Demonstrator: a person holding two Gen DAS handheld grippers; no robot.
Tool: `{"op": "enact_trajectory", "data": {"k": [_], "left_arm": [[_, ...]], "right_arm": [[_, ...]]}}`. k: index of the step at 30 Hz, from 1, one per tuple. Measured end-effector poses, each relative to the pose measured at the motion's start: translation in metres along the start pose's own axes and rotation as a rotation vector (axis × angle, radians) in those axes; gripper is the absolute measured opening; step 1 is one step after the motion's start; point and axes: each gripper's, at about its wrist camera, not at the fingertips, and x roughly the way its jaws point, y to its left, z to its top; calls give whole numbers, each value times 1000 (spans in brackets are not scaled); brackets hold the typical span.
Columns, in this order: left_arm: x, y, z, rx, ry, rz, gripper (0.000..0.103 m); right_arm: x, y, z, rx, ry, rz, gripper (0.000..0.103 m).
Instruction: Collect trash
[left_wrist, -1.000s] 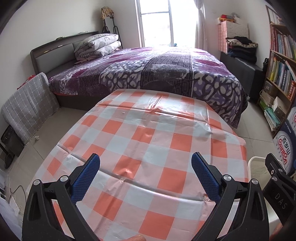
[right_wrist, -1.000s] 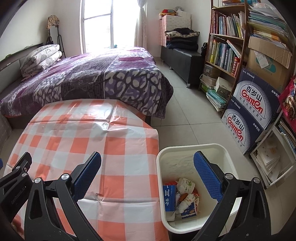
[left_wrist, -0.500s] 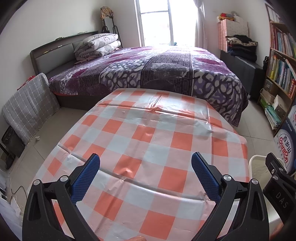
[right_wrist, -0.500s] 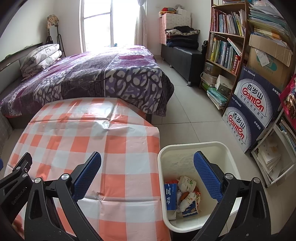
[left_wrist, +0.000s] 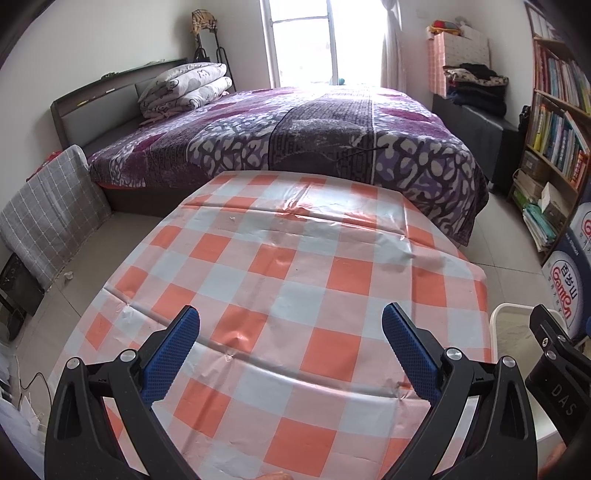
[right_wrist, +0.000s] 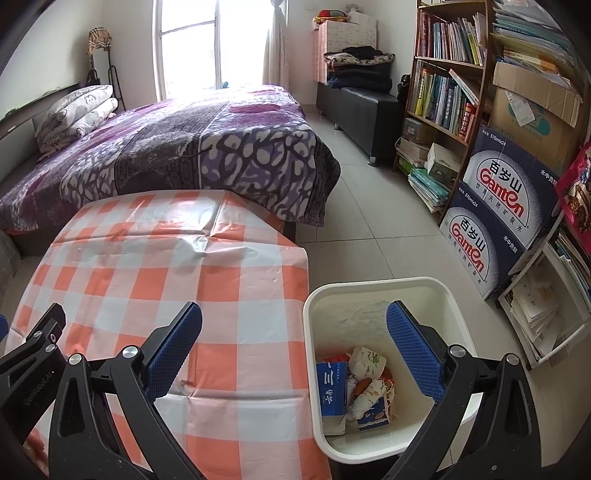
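A white trash bin stands on the floor at the right edge of the table. In it lie a blue carton, crumpled wrappers and a paper cup. My right gripper is open and empty, held over the table edge and the bin. My left gripper is open and empty above the table with the orange checked cloth. I see no trash on the cloth. The bin's rim and part of the right gripper's body show at the right of the left wrist view.
A bed with a purple cover stands behind the table. Bookshelves and stacked water boxes line the right wall. A grey folded mat leans at the left. Tiled floor lies between bed and shelves.
Both views have shifted slightly; the right gripper has drawn back a little over the bin. Both grippers stay open and empty.
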Motion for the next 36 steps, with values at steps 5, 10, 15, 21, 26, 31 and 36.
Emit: {"op": "enact_trajectory", "data": {"k": [5,10,15,21,26,31,36], "left_arm": [[-1,-10,2,5,-1,-21,96],[-2,-22,3,20,0,-42,96],[-3,-31,4,30,-3,-57,96],[-4,-41,5,43,-11,-72,96],[-6,-48,5,51,-18,-106,96],[-9,-54,5,59,-35,-136,96],[-9,-60,5,74,-42,-166,94]], "right_arm": [[0,-9,0,7,-6,-18,96],[2,-22,2,25,0,-34,96],[3,-32,2,34,3,-46,96],[3,-42,1,44,4,-54,96],[4,-50,1,51,3,-62,96],[5,-58,1,63,2,-72,96],[5,-65,1,67,-5,-76,96]]}}
